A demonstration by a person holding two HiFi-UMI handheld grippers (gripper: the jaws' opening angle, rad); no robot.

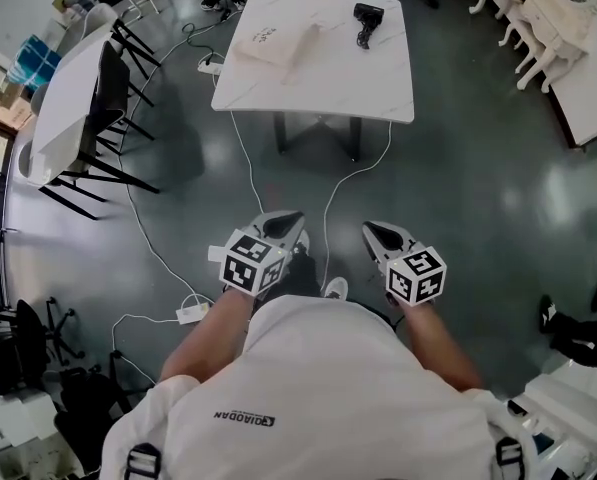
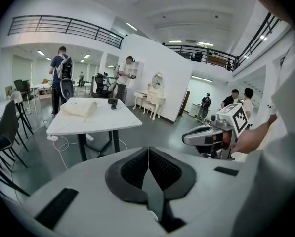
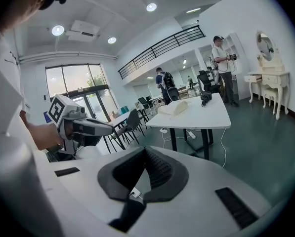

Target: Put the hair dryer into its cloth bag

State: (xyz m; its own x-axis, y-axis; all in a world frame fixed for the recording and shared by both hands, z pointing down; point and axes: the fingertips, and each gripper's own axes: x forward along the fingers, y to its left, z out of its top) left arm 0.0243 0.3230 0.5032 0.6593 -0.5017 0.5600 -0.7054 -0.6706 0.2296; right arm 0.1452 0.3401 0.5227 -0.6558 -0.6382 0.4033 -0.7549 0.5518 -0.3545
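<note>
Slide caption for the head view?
Shut and empty, the left hand-held gripper and right hand-held gripper face a white table bearing hair dryer and cloth bag.

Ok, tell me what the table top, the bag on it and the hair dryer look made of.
Table top: white stone or a marble-look laminate, smooth, with faint grey veins; which one I can't tell.
Bag: soft cream cloth, matt, slumped and creased.
Hair dryer: black, probably hard plastic; too small to judge its finish.
</note>
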